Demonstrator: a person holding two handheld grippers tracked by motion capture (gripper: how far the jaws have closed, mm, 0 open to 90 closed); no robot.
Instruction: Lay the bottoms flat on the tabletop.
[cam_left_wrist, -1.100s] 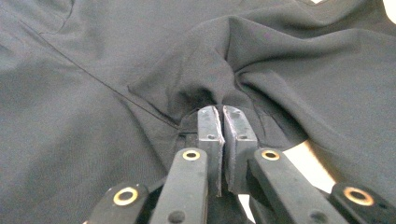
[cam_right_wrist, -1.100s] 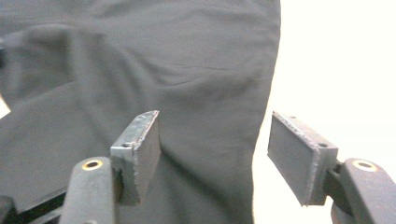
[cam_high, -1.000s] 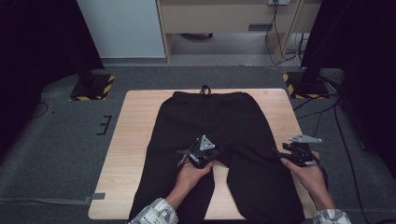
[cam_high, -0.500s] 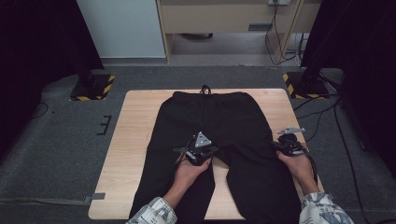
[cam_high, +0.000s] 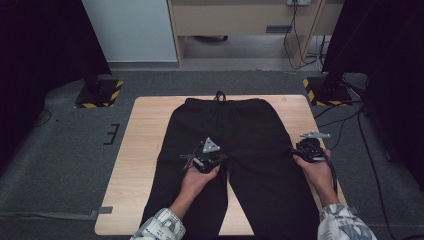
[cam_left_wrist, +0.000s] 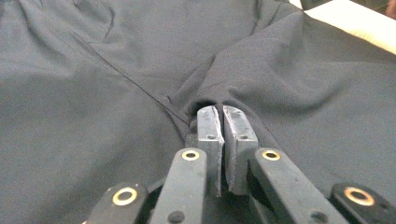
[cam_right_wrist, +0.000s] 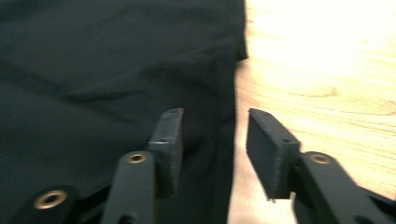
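Note:
Black trousers (cam_high: 235, 130) lie flat on the wooden table (cam_high: 145, 130), waistband at the far side. My left gripper (cam_high: 216, 156) sits at the crotch, where the two legs meet. In the left gripper view the left gripper (cam_left_wrist: 222, 109) is shut, with a small fold of the trousers (cam_left_wrist: 116, 70) bunched at its tips. My right gripper (cam_high: 296, 150) is at the outer edge of the right leg. The right gripper (cam_right_wrist: 212, 114) stands open low over the table, and the trousers' edge (cam_right_wrist: 219, 84) runs between its jaws.
Bare wood (cam_right_wrist: 317, 70) lies to the right of the trouser leg. Around the table is grey carpet, with black stand bases marked in yellow (cam_high: 97, 92) (cam_high: 325, 90) at the far corners and cables (cam_high: 345, 120) on the right.
My right gripper has moved left and slightly forward onto the outer edge of the right leg. The left gripper has stayed at the crotch.

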